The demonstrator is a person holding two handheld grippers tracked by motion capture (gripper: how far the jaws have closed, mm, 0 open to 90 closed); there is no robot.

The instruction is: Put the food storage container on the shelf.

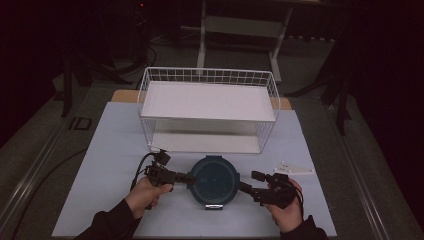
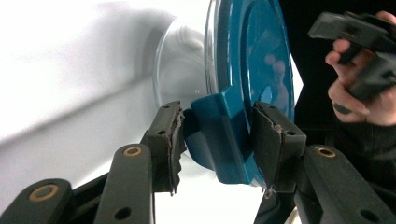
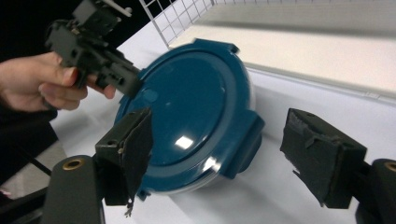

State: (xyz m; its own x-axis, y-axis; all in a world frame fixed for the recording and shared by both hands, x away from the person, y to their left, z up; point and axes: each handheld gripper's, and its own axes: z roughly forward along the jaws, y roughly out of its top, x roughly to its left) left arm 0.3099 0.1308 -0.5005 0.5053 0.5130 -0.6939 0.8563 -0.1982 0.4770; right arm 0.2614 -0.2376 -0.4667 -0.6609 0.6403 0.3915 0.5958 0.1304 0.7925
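Observation:
A round clear container with a teal lid (image 1: pixel 215 180) rests on the white table near the front edge. In the left gripper view, my left gripper (image 2: pixel 217 127) is shut on the lid's side latch tab (image 2: pixel 222 140), with both pads pressed against it. The clear bowl (image 2: pixel 180 70) shows behind the lid (image 2: pixel 252 60). From above, the left gripper (image 1: pixel 190 178) meets the lid's left edge. My right gripper (image 1: pixel 246 188) stands open at the lid's right edge. In the right gripper view its jaws (image 3: pixel 222 140) are spread wide around the near tab (image 3: pixel 245 140) without touching it.
A white wire basket (image 1: pixel 145 90) with an upper white shelf stands just behind the container, its open side facing me. The table's front edge lies close under both hands. Bare tabletop (image 1: pixel 115 145) stretches left and right of the container. Dark floor surrounds the table.

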